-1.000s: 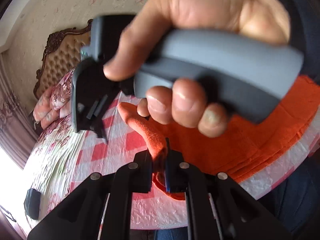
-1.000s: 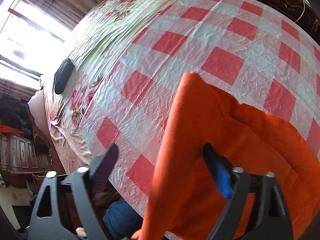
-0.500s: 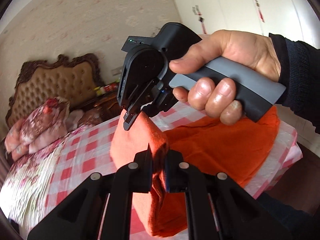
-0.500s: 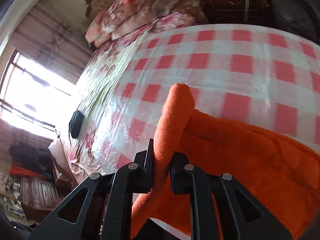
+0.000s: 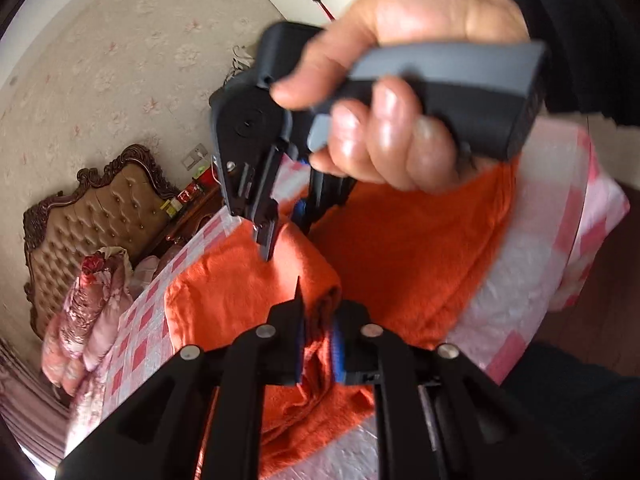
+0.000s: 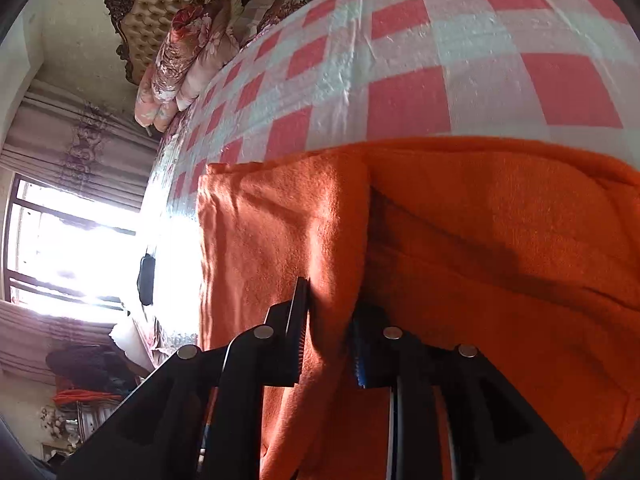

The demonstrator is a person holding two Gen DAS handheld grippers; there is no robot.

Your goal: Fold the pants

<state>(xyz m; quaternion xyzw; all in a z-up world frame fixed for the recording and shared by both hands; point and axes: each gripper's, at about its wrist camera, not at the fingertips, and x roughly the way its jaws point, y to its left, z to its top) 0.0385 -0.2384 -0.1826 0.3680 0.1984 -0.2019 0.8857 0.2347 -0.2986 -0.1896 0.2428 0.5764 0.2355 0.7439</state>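
Note:
The orange pants (image 5: 400, 256) lie on the red-and-white checked bed cover (image 5: 532, 280), partly folded over themselves. My left gripper (image 5: 318, 344) is shut on a bunched fold of the pants near the bed's front edge. My right gripper (image 6: 330, 340) is shut on a raised fold of the same pants (image 6: 500, 240). In the left wrist view the right gripper (image 5: 280, 236) shows held in a hand, its fingers on the orange fold just beyond mine.
Floral pillows (image 6: 184, 48) and a tufted brown headboard (image 5: 92, 216) are at the far end of the bed. A dark small object (image 6: 146, 280) lies on the cover near the bright window (image 6: 60, 248). The bed's edge (image 5: 576, 264) drops off at right.
The right gripper shut on the pants between one second and half a second ago. Both grippers have carried the fold across, and more orange cloth now lies flat on the cover.

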